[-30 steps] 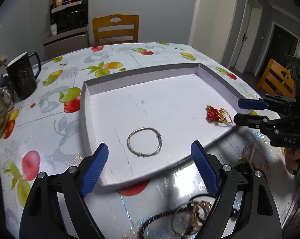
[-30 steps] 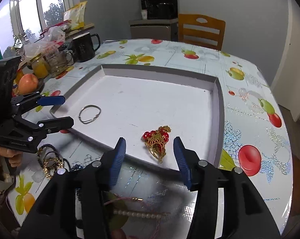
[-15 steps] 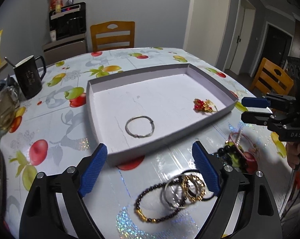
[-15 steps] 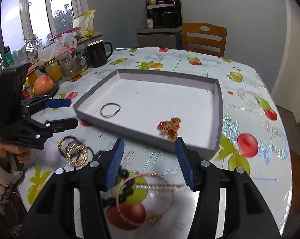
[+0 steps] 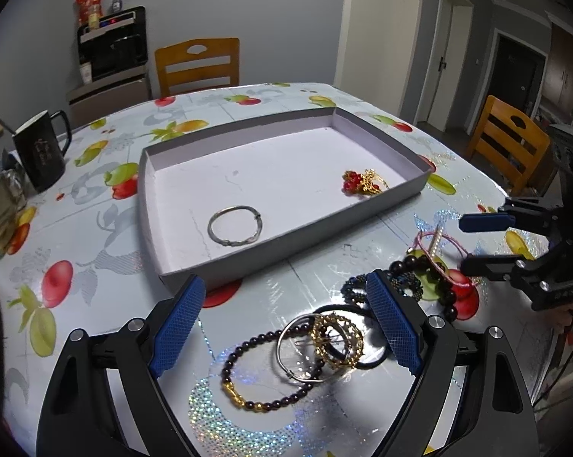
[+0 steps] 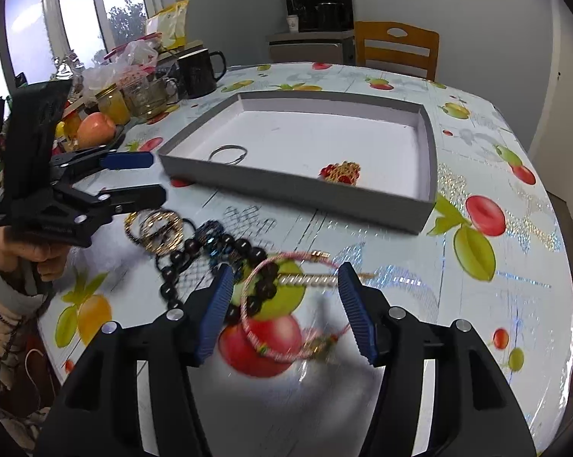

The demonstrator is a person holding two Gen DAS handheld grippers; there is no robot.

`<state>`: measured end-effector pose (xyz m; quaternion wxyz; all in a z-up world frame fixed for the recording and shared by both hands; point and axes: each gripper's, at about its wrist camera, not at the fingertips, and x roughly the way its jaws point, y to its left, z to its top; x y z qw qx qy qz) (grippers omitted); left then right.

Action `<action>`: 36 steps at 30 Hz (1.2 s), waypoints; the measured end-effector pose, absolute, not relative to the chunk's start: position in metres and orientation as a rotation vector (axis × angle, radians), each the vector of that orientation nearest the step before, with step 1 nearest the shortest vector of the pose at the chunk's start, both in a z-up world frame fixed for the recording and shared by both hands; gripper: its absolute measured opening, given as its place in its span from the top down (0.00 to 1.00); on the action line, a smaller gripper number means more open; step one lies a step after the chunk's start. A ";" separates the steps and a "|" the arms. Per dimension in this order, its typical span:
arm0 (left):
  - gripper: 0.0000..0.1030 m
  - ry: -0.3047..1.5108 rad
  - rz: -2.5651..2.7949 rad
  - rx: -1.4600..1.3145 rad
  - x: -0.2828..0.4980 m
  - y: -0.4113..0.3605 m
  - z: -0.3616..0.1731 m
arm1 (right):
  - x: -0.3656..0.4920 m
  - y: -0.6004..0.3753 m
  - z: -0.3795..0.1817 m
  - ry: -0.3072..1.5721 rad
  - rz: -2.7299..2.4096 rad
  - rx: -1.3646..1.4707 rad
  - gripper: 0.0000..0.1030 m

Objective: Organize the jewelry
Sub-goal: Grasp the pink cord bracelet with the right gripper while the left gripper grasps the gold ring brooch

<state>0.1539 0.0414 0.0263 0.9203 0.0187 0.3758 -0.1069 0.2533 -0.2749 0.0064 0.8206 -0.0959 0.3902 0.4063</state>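
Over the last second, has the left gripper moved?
Yes. The left gripper has pulled back from the tray; its fingertips now sit short of the near wall, over the loose bracelets.

The right claw (image 6: pixel 284 306) is gaping wide at 6 o'clock, its blue pads straddling a pink cord bracelet (image 6: pixel 286 304) lying on the bench (image 6: pixel 515 266), without touching it. Dark beads (image 6: pixel 218 255) are trailing off toward 9 o'clock, overlapping the bracelet's left edge. Beyond them gold bangles (image 6: pixel 159 228) are sitting in a small heap. The left claw (image 6: pixel 141 179) is hanging open at 9 o'clock, just above the bangles, a hand (image 6: pixel 23 247) gripping its handle. A grey tray (image 6: pixel 286 186) is lying toward 12 o'clock, holding a silver ring (image 6: pixel 227 153) at its near-left corner and a red-and-gold ornament (image 6: pixel 340 172) by its near wall. Mugs and jars are crowding at 10 o'clock.
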 end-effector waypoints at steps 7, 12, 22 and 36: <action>0.16 0.772 -0.233 0.025 0.146 0.041 0.025 | 0.230 -0.274 -0.003 0.827 0.885 -0.297 0.44; 0.16 0.776 -0.254 0.043 0.135 0.037 0.024 | 0.225 -0.270 -0.011 0.831 0.896 -0.350 0.63; 0.16 0.788 -0.278 0.057 0.121 0.037 0.019 | 0.227 -0.276 -0.008 0.815 0.903 -0.310 0.94; 0.17 0.770 -0.332 0.098 0.108 0.030 0.018 | 0.234 -0.296 0.020 0.751 0.885 -0.206 0.94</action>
